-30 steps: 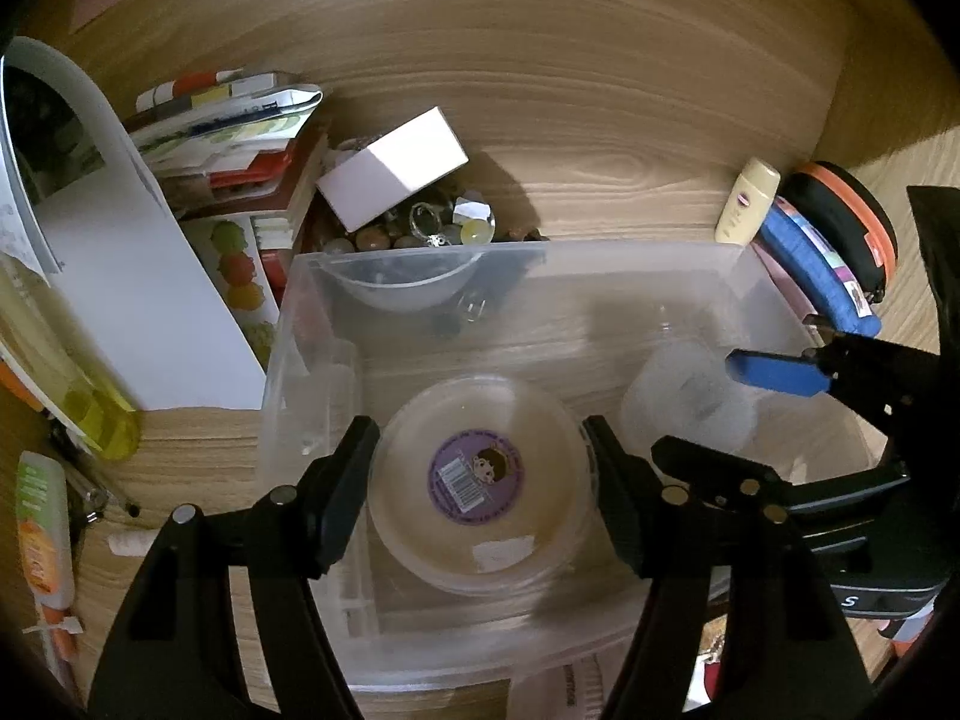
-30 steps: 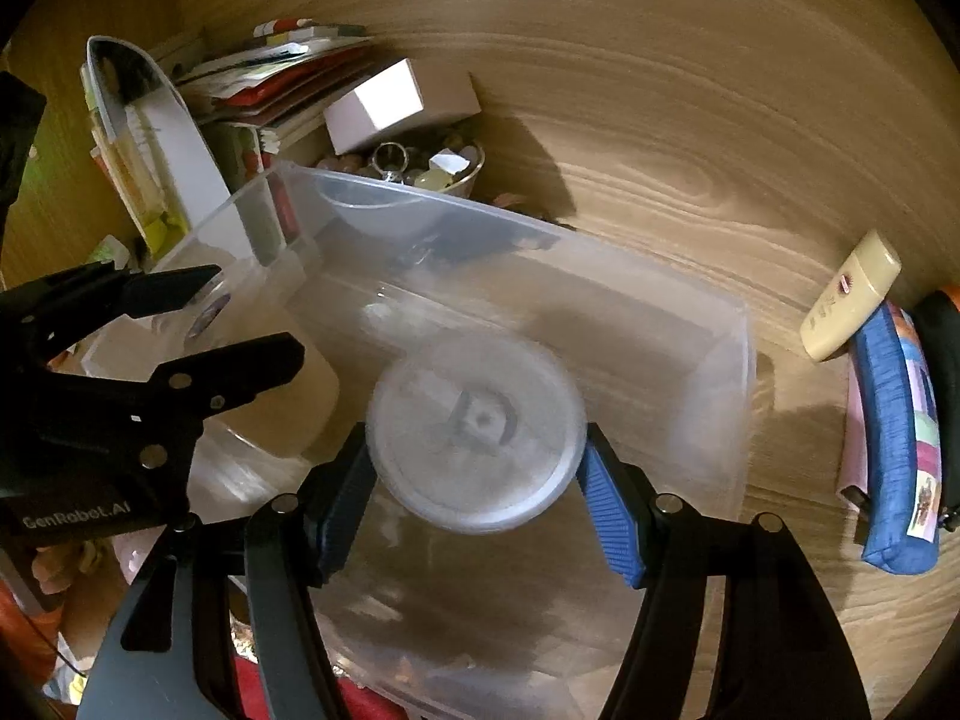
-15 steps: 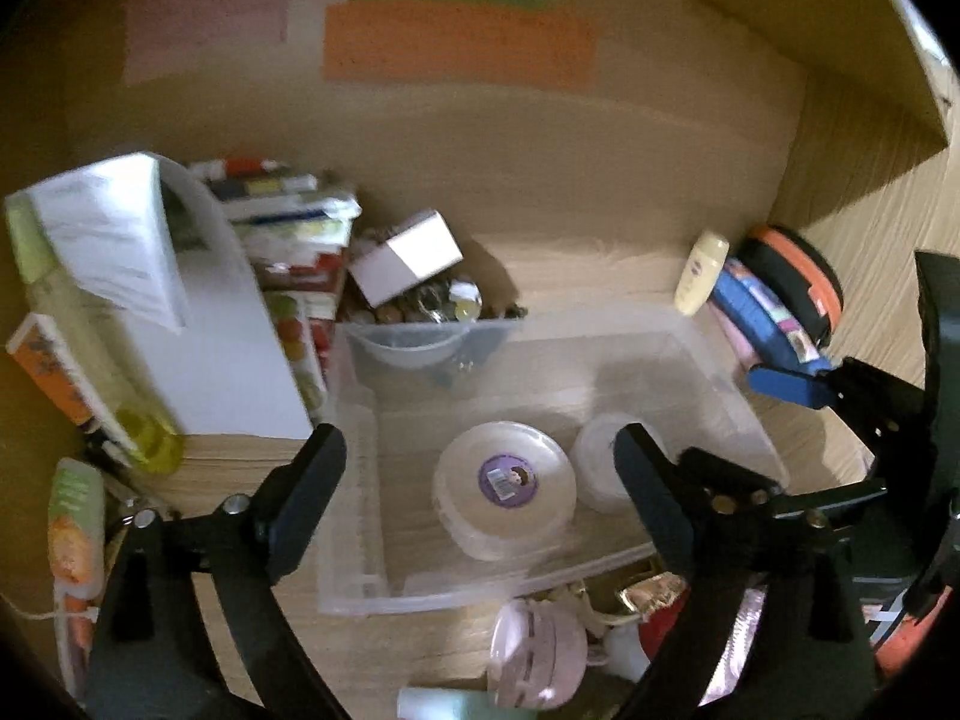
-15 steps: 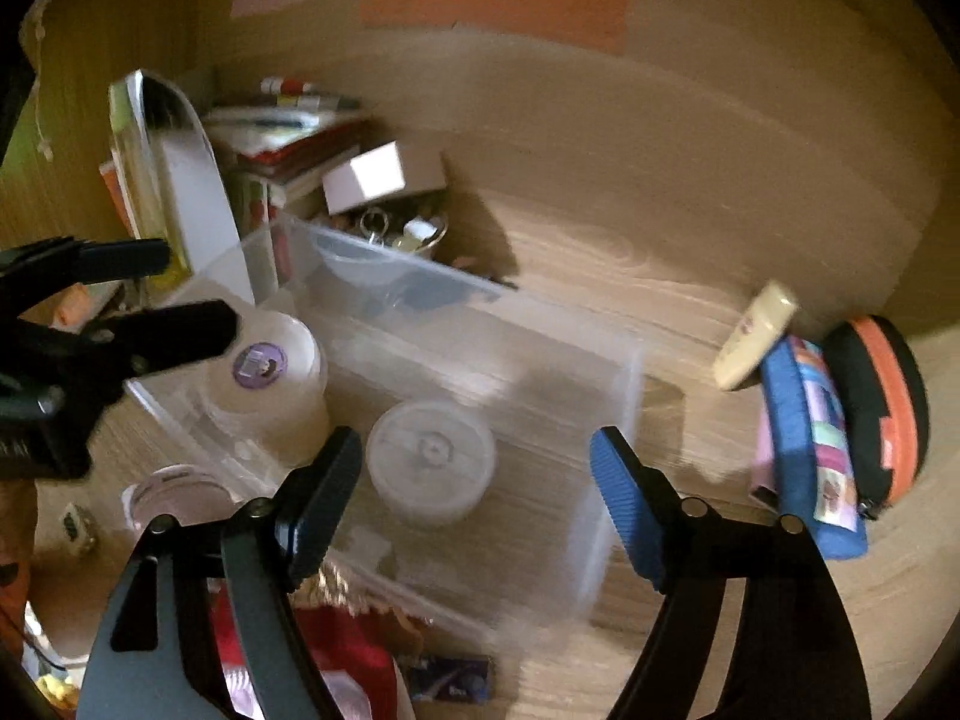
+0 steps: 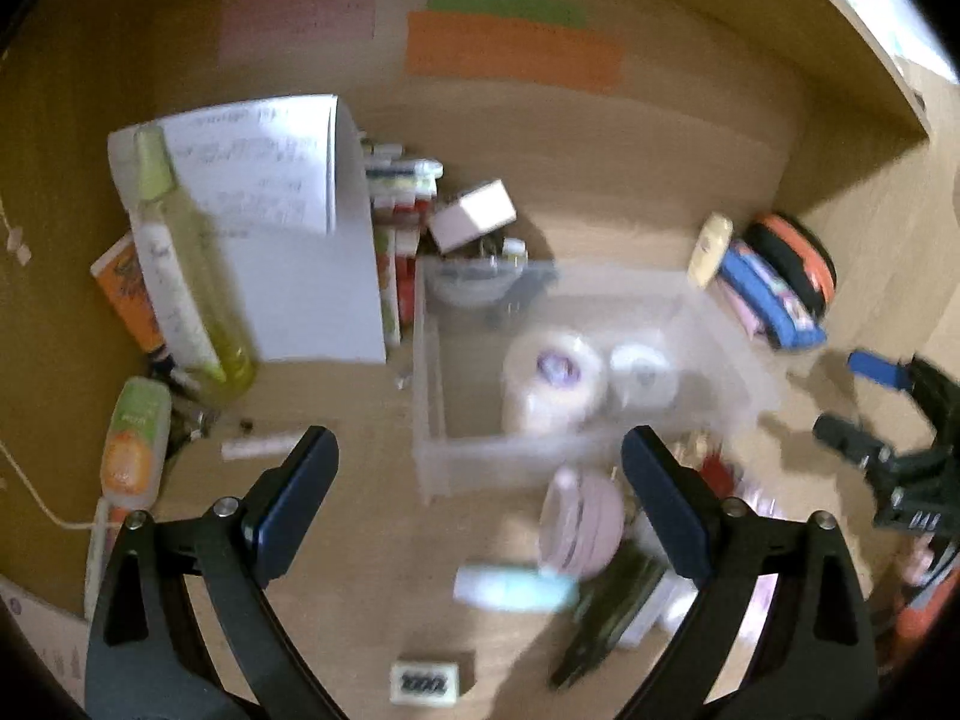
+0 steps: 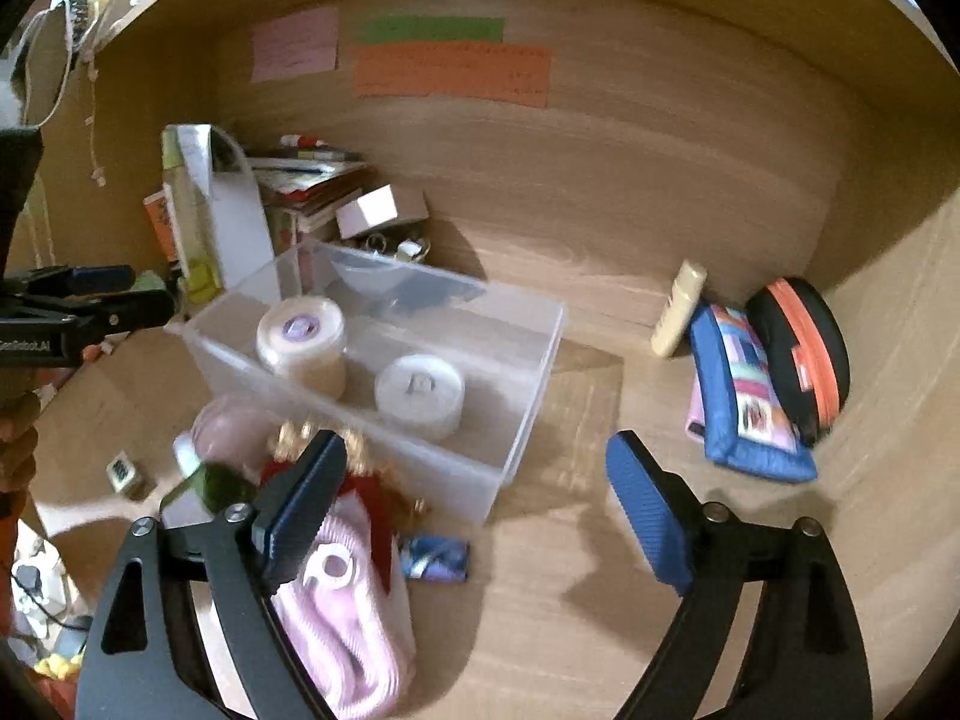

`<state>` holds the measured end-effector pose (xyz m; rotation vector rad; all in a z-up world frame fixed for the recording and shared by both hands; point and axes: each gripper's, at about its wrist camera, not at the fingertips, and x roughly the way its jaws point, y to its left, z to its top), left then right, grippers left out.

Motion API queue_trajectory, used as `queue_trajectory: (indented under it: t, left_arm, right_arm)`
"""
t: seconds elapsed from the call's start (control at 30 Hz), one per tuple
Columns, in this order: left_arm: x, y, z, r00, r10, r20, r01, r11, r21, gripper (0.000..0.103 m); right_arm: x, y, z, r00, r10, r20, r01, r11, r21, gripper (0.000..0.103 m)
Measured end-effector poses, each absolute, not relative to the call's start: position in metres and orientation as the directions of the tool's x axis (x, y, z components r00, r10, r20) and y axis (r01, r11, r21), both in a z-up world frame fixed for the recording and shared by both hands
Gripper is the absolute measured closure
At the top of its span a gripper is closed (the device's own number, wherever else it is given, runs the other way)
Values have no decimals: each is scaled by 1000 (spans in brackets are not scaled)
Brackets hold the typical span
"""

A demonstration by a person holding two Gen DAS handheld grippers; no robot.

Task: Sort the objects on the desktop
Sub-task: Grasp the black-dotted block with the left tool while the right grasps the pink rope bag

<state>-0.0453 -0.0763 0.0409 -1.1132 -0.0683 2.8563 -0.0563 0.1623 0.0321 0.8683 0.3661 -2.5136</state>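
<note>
Wooden desk (image 6: 600,600) below, left gripper (image 5: 480,504) and right gripper (image 6: 474,504) spread, empty, above clear bin (image 6: 528,372).

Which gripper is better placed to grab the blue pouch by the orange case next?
Right, probably. The right gripper is open, with the blue pouch just ahead to its right; the left gripper sits across the clear bin.

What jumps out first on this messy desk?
A clear plastic bin sits mid-desk with two round tubs inside: a taller one with a purple label and a shorter white one. Bright orange, green and pink notes hang on the back wall. Both grippers, left and right, hover open and empty above the clutter in front of the bin.
</note>
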Motion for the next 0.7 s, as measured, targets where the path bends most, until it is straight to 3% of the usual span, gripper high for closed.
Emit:
queue_trajectory:
  t: [0.33,0.7]
  left_arm:
    - [8,-89,7,-702,-8,-713,-5,-1000,16,6]
    - [36,-99,-40,-620,5,-785,13,-1000,-17,7]
  right_arm:
    - [-7,162,12,-648,-383,-658,569,-818,-84,16]
    - [10,151,-23,-560,-392,-730,621,-782,-56,16]
